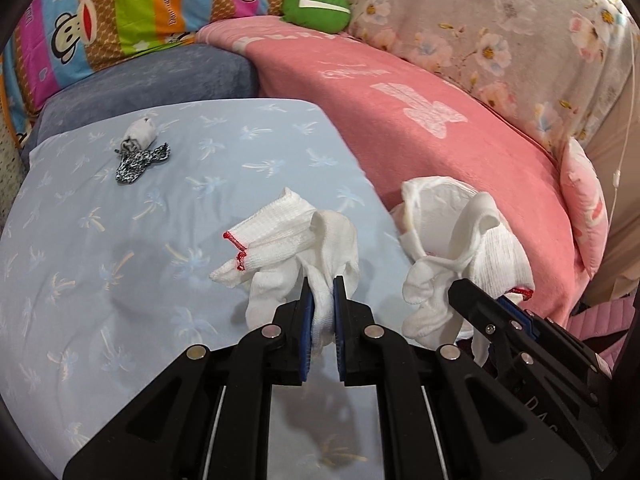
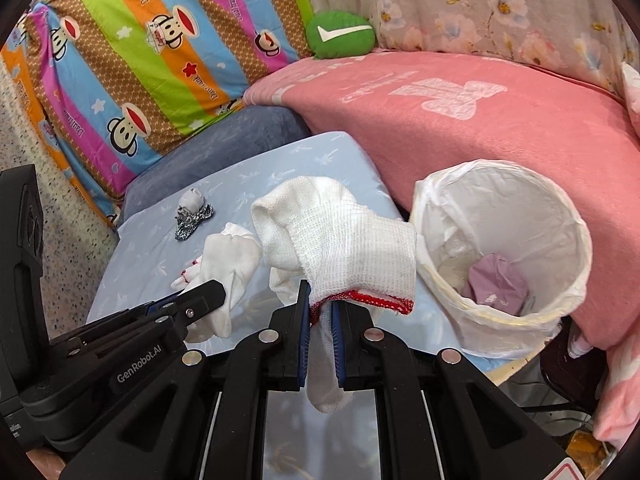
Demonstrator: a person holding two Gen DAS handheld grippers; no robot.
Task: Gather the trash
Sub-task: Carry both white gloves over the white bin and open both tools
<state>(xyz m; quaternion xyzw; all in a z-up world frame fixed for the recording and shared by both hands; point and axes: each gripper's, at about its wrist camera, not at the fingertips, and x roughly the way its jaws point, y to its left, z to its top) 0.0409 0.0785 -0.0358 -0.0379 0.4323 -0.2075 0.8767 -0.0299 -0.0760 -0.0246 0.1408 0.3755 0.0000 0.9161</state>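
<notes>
- While both grippers hang above the pale blue cushion (image 1: 120, 264), the left gripper (image 1: 323, 280) pinches a white glove (image 1: 292, 236) between its blue pads.
- Beside it, the right gripper (image 2: 321, 286) clamps a second white glove (image 2: 344, 240) near its red-trimmed cuff.
- Just right of that sits the lined trash bin (image 2: 568, 216), with lilac scrap inside.
- Farther back, a small grey-and-patterned bundle (image 1: 140, 152) lies on the cushion.
- Beyond, a green plush (image 1: 316, 6) rests on the pink blanket (image 1: 440, 148).

Pale blue palm-print sheet (image 1: 168, 216) over a flat cushion as the work surface; small grey-white cloth bundle (image 1: 139, 136) touching a black-and-white patterned scrap (image 1: 138, 162) near its far left corner; white-lined waste bin (image 2: 560, 216) at its right edge, against the pink blanket (image 1: 420, 120).
</notes>
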